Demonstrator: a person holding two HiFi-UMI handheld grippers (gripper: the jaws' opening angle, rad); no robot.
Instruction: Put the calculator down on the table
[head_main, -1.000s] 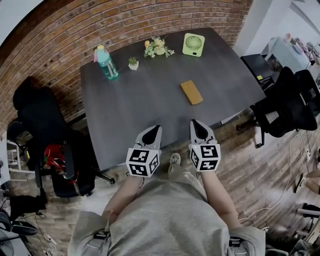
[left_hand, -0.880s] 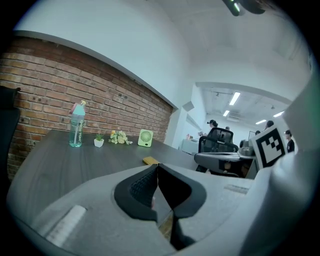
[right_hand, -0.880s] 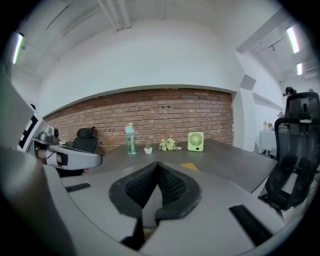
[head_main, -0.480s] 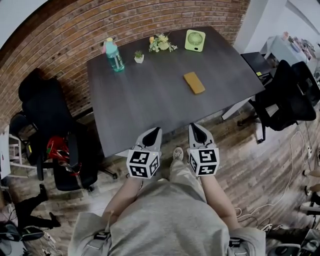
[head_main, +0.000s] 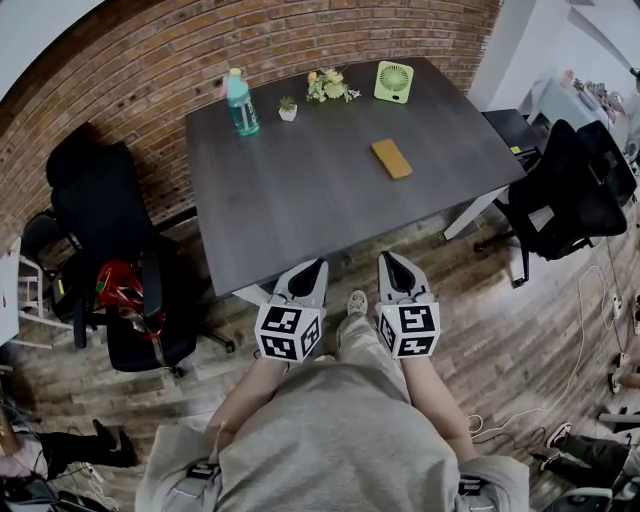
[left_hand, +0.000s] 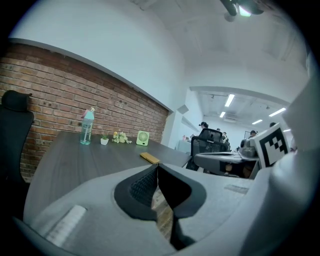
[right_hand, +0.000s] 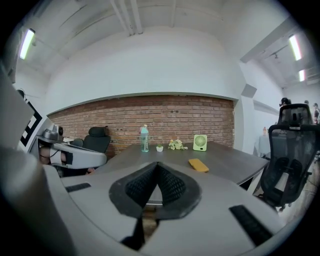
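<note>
Head view: orange calculator (head_main: 392, 158) lies flat near green fan (head_main: 394, 81). Probably light, stiff, slick; pinch long edges. Left gripper (head_main: 314, 267), right gripper (head_main: 389, 260): jaws together, empty.

Bright ceiling strips (right_hand: 27, 42), heavy fisheye bending, corners dark, perhaps blurred

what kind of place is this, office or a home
Most likely an office or shared workspace: a big table against a brick wall, black office chairs beside it, and ceiling strip lights over more chairs in the left gripper view.
</note>
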